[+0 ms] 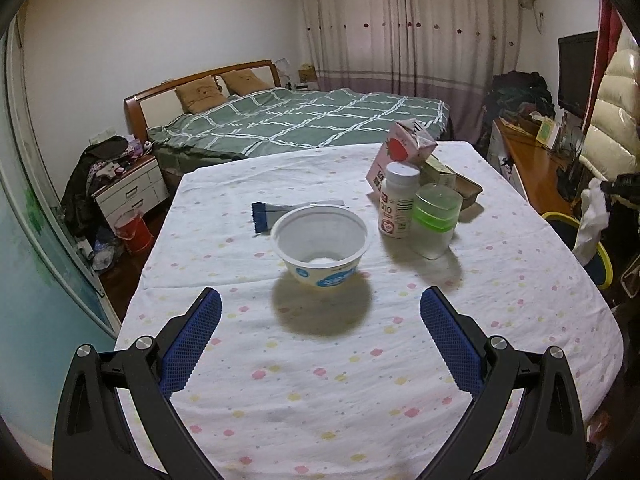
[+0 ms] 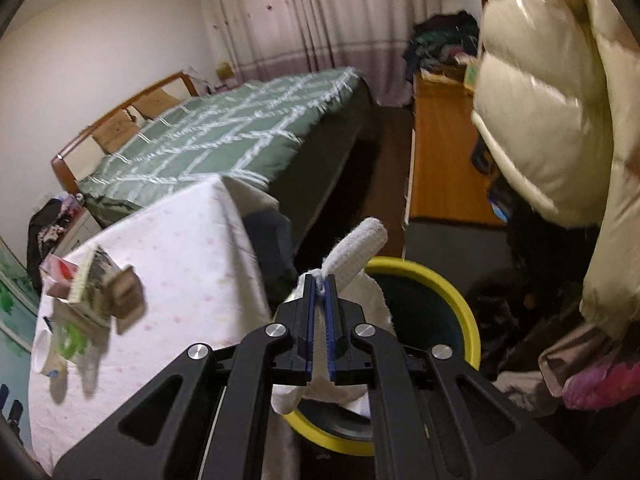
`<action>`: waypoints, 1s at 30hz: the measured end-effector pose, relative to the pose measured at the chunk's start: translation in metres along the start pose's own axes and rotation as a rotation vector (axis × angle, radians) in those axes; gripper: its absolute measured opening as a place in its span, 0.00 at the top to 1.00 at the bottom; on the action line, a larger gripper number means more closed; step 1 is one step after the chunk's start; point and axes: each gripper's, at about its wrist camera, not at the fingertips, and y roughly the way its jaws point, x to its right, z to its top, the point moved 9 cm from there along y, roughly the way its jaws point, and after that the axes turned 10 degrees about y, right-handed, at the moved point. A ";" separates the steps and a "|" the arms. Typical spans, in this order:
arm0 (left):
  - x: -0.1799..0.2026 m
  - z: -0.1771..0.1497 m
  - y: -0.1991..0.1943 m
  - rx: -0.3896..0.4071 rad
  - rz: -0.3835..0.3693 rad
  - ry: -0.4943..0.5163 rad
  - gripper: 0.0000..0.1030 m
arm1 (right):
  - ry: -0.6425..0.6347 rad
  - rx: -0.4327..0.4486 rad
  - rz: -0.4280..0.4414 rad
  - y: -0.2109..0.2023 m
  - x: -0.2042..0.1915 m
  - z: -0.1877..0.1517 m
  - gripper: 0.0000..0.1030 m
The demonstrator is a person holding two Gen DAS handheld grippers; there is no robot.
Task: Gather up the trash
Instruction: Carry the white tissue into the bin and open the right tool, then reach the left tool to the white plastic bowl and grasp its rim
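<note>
My left gripper (image 1: 320, 308) is open above the table, just short of an empty white plastic cup (image 1: 320, 242) with a blue label. Behind the cup lie a blue-and-grey wrapper (image 1: 280, 212), a white pill bottle (image 1: 398, 200), a green-banded clear jar (image 1: 436, 220) and a pink carton (image 1: 402, 152). My right gripper (image 2: 319, 282) is shut on a crumpled white tissue (image 2: 360, 248), held over a dark bin with a yellow rim (image 2: 460, 308) beside the table. In the left wrist view the tissue (image 1: 594, 216) and the bin (image 1: 600, 252) show at the far right.
The table (image 1: 360, 360) wears a white cloth with pastel dots. A flat brown box (image 1: 466, 190) lies behind the jar. A bed (image 1: 300, 120) stands beyond the table. A cream padded jacket (image 2: 540, 100) hangs close on the right above the bin, and a wooden desk (image 2: 440, 152) stands behind it.
</note>
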 end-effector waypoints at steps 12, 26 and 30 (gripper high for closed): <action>0.011 0.002 0.013 -0.011 -0.036 0.011 0.05 | 0.011 0.005 -0.006 -0.011 0.012 -0.020 0.63; 0.003 0.003 0.090 -0.104 -0.021 0.025 0.05 | -0.003 -0.003 0.077 -0.019 -0.015 -0.037 0.59; 0.001 0.001 0.107 -0.138 -0.010 0.017 0.05 | 0.001 -0.005 0.087 -0.018 -0.017 -0.037 0.59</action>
